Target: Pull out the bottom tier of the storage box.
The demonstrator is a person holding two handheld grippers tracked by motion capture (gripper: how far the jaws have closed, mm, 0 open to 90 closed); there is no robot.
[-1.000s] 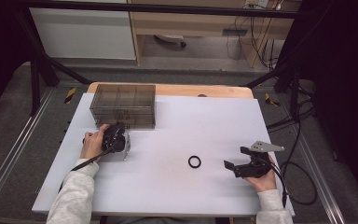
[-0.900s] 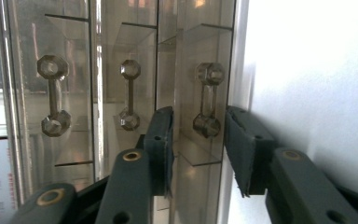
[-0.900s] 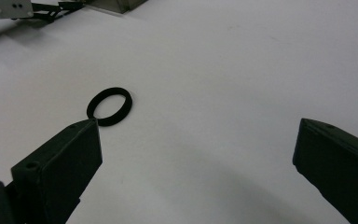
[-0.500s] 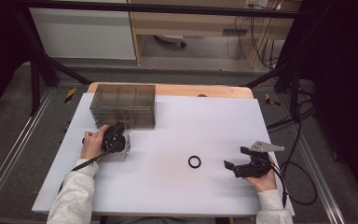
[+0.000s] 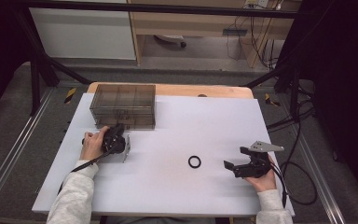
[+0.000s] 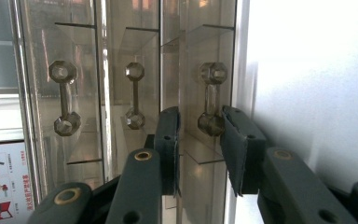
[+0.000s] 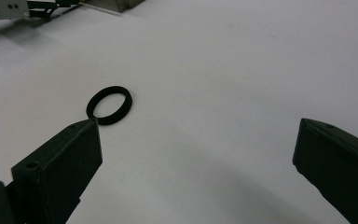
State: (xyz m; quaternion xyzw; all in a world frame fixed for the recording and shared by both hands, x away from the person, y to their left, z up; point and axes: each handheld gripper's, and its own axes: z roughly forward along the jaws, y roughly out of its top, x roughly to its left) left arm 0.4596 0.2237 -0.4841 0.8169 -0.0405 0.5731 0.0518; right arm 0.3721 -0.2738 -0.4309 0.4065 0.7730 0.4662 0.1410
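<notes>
Nothing moved since the earlier frame.
Left gripper (image 6: 199,133) parted around drawer handle (image 6: 210,99), not clamped; right gripper (image 7: 196,154) wide open, ring (image 7: 109,105) ahead.

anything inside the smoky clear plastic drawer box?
Nothing visible. The smoky clear plastic drawer box shows bare dividers from the high view, and in the left gripper view bare shelves behind three faceted drawer handles. Tint and reflections could hide small items; the rear compartments aren't clear.
</notes>
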